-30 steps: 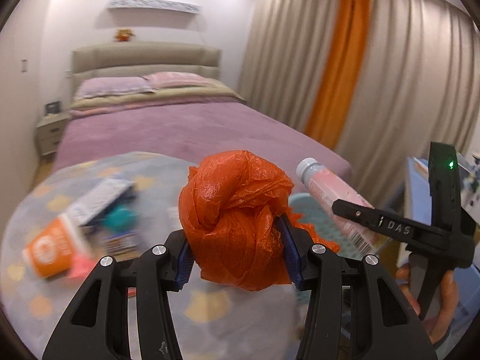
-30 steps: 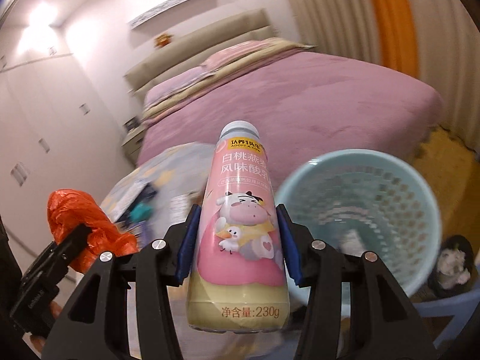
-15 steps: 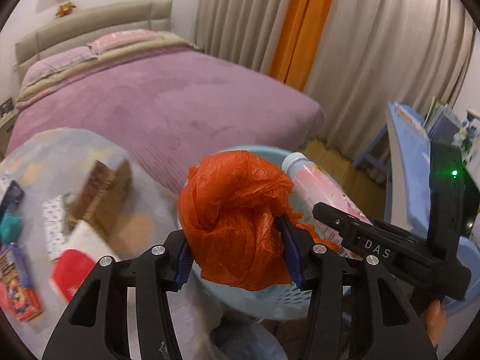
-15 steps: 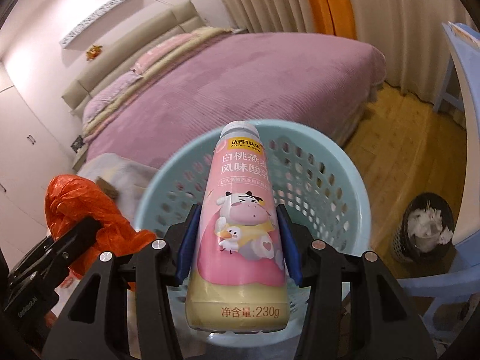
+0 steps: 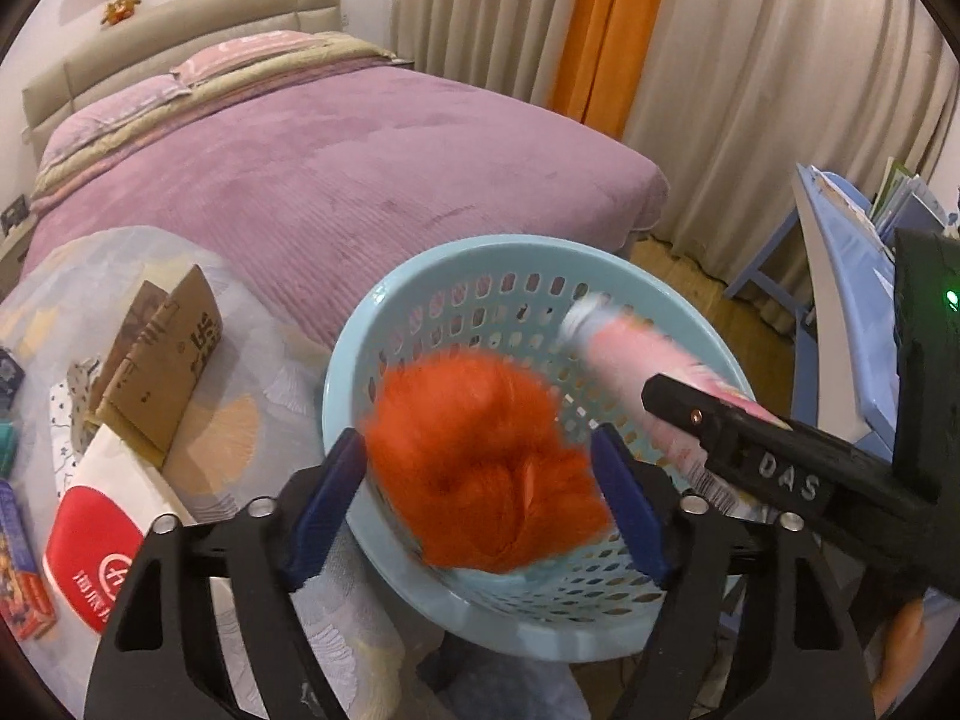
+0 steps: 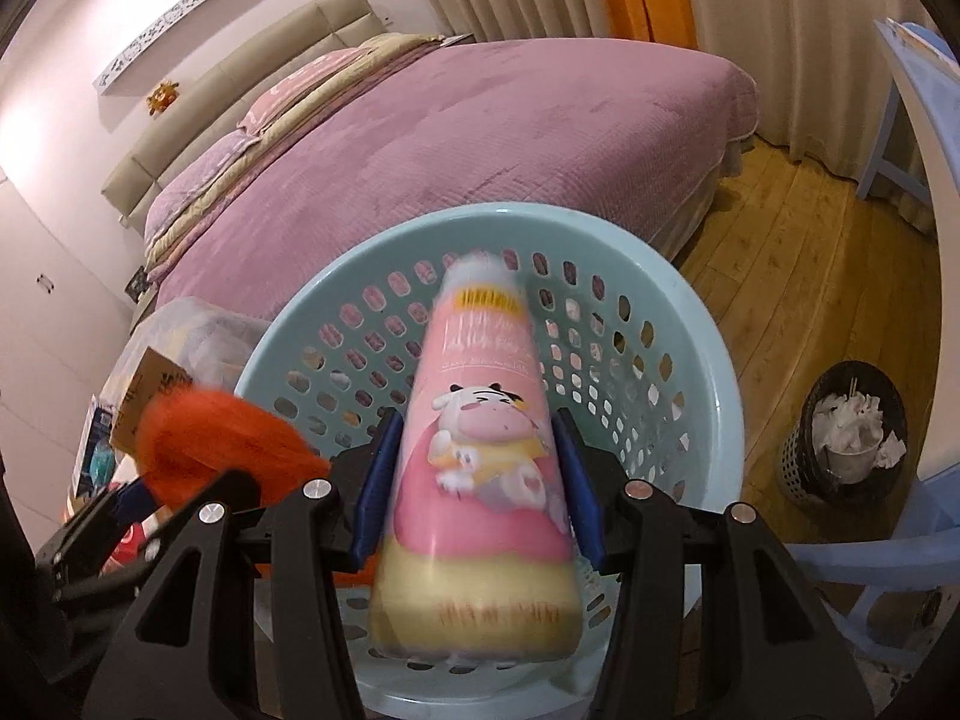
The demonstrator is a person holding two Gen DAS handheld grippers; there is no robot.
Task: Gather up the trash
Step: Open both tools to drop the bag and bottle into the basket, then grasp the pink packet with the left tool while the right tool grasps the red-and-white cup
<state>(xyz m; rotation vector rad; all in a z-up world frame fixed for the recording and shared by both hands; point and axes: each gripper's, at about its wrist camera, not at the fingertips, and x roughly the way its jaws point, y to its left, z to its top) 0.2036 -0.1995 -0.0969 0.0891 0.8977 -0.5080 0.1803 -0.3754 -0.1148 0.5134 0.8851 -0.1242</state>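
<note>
A crumpled orange plastic bag (image 5: 480, 468) is blurred in motion between the spread jaws of my left gripper (image 5: 480, 498), over the light blue perforated basket (image 5: 420, 288). The bag also shows in the right wrist view (image 6: 210, 444). A pink yoghurt bottle (image 6: 480, 438) is blurred between the spread pads of my right gripper (image 6: 474, 492), over the same basket (image 6: 708, 336). The bottle and the right gripper show at the right of the left wrist view (image 5: 636, 372).
A round table with a patterned cloth (image 5: 252, 420) holds a cardboard box (image 5: 162, 360), a red and white packet (image 5: 102, 558) and other items. A purple bed (image 5: 300, 180) lies behind. A black bin with paper (image 6: 852, 432) and a blue chair (image 6: 900, 120) stand at the right.
Both grippers moved over the basket and opened. The orange bag and the pink bottle have come loose and are dropping, blurred.
</note>
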